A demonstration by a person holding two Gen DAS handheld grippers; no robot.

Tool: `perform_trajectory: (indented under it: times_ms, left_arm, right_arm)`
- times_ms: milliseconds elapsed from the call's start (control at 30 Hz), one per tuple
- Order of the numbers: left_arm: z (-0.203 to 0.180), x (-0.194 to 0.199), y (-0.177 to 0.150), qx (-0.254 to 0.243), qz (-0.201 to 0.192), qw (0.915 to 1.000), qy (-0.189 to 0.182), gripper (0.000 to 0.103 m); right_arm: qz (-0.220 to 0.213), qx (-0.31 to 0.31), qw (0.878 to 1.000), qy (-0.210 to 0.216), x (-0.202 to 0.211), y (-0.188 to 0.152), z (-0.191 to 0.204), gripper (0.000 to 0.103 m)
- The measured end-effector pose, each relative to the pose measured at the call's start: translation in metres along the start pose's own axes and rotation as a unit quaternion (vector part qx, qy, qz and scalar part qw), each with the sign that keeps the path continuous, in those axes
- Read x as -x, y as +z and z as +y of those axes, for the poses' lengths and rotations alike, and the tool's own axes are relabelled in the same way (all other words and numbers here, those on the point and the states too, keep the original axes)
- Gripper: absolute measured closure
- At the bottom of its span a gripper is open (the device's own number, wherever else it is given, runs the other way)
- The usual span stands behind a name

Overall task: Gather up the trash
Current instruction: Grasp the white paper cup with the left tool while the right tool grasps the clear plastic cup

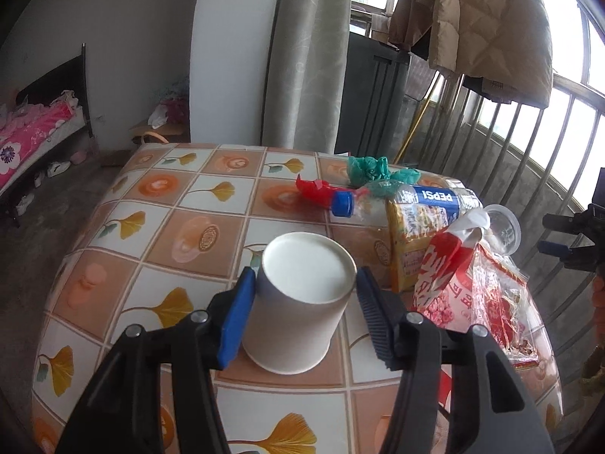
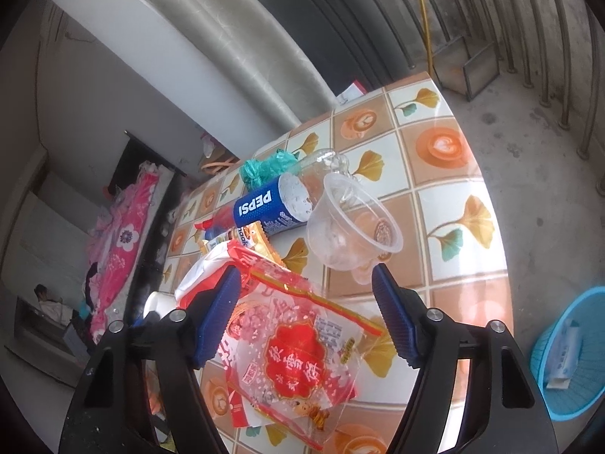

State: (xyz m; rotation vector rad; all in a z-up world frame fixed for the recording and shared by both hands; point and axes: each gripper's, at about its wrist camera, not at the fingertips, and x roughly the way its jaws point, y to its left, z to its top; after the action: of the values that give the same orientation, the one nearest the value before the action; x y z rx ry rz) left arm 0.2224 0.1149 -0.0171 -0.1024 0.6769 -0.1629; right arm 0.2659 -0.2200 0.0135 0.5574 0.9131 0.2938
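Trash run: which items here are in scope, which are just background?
In scope: white paper cup between the open left tool, Pepsi bottle, clear plastic cup, red snack wrapper under the open right tool, green bag, blue basket.
Background: coat, curtain, bed.

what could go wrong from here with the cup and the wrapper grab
The white paper cup stands upside down between the left gripper pads; a hard squeeze may crush it. The right gripper straddles the red snack bag, close to the tipped clear plastic cup, which a sweep might knock toward the table edge.
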Motion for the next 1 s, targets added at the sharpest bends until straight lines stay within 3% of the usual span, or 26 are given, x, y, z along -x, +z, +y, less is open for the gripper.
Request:
perform_trajectory:
  times_ms: [200, 300, 500, 700, 767, 833, 1000]
  left_arm:
    - [0.0, -0.004, -0.005, -0.001, 0.005, 1.0, -0.007, 0.047]
    - [-0.005, -0.007, -0.007, -0.013, 0.005, 0.9999, -0.007, 0.041]
    - [-0.01, -0.014, -0.009, -0.024, 0.009, 0.9997, 0.004, 0.041]
    - [-0.01, -0.016, -0.01, -0.021, 0.007, 0.9997, 0.006, 0.042]
    - [-0.01, -0.017, -0.01, -0.022, 0.006, 0.9997, 0.006, 0.047]
    - [-0.009, -0.017, -0.01, -0.019, 0.007, 0.9998, 0.005, 0.047]
    - [-0.01, -0.015, -0.011, -0.019, 0.003, 0.9998, 0.006, 0.048]
  right_arm:
    - [-0.01, 0.025, 1.0, -0.007, -0.01, 0.02, -0.001, 0.045]
    - [-0.008, 0.015, 1.0, 0.005, -0.014, 0.03, -0.009, 0.049]
    - [0.016, -0.009, 1.0, 0.017, -0.028, 0.039, -0.025, 0.059]
    - [0.039, 0.009, 0.999, 0.013, -0.037, 0.03, -0.022, 0.076]
    - [0.04, 0.015, 0.999, 0.009, -0.037, 0.027, -0.02, 0.089]
    - [0.039, 0.019, 0.999, 0.01, -0.036, 0.026, -0.02, 0.094]
    - [0.031, 0.036, 0.999, 0.005, -0.031, 0.022, -0.013, 0.099]
